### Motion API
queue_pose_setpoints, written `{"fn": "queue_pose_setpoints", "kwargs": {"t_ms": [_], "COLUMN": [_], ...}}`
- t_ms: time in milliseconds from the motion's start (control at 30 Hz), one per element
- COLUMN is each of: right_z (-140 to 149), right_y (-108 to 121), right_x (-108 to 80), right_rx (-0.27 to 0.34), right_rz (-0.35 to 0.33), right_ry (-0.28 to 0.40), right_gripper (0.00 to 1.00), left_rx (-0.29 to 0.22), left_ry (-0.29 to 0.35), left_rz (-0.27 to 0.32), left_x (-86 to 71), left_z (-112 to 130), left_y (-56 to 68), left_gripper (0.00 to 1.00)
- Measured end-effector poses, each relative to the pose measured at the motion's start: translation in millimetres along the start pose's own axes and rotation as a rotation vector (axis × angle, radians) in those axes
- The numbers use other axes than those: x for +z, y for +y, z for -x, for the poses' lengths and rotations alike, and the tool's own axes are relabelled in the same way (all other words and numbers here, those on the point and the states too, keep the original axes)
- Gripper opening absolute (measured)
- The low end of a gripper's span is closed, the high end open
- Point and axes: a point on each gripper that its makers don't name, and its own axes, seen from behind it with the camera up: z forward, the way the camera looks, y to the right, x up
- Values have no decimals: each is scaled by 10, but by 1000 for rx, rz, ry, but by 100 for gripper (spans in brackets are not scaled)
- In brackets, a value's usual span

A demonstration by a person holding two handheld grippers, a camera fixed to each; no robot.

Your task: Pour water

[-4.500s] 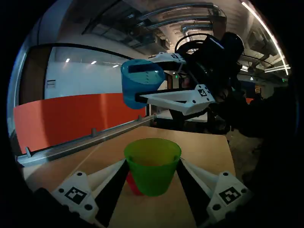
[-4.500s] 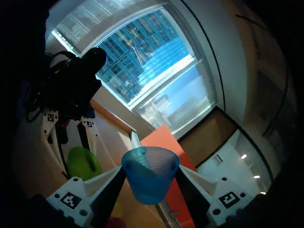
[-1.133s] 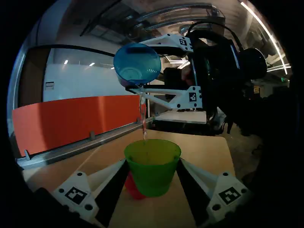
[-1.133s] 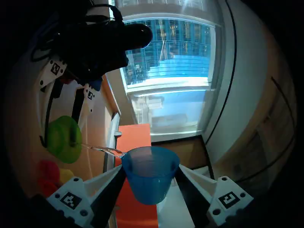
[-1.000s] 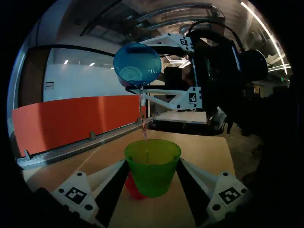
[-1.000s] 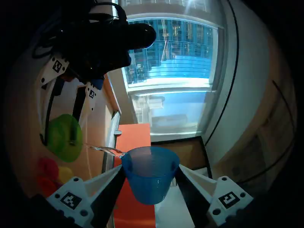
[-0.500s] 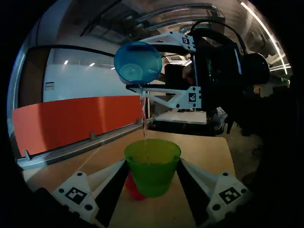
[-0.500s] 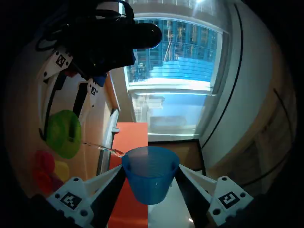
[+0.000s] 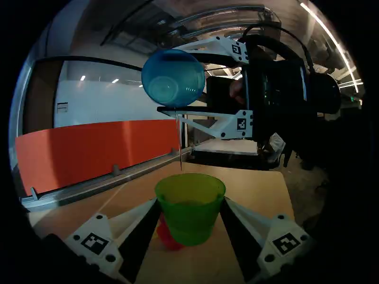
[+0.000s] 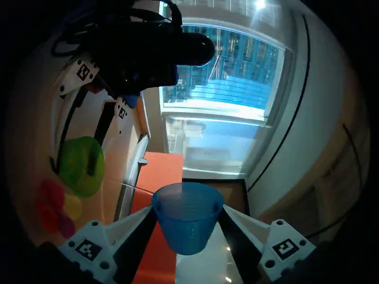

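Left gripper (image 9: 189,202): both fingers clamped on one green cup (image 9: 190,220), upright over the wooden table (image 9: 256,189). Right gripper (image 10: 187,214): both fingers clamped on one blue cup (image 10: 187,232), tipped on its side, above and just beyond the green cup. One thin water thread (image 9: 179,142) hangs from the blue rim toward the green mouth. Small coloured cups (image 10: 49,196), red, yellow and purple, lie close by the green cup; count unclear.

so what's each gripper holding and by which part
The left gripper clamps the green cup by its side walls, below the rim; the right gripper clamps the blue cup likewise.
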Motion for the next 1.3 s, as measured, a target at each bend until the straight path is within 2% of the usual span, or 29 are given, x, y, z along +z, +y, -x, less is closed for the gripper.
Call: {"fn": "queue_pose_setpoints", "kwargs": {"t_ms": [300,500,700,1033,1300], "right_z": [-40,-40,28,84,-5], "right_y": [-1,-17,-46,-74,-105], "right_x": [2,-7,-50,-141,-229], "right_rx": [-23,33,183,519,772], "right_rz": [2,0,-6,-2,-12], "right_ry": [5,13,20,46,72], "right_gripper": [88,88,88,88,88], "left_rx": [-6,-5,1,6,11], "left_ry": [9,9,11,12,10], "left_rz": [-4,-6,-7,-13,-20], "left_x": [-15,-24,-37,-61,-74], "left_z": [-19,-26,-32,-51,-63], "left_y": [-16,-9,-3,-20,-40], "left_gripper": [83,83,83,83,83]}}
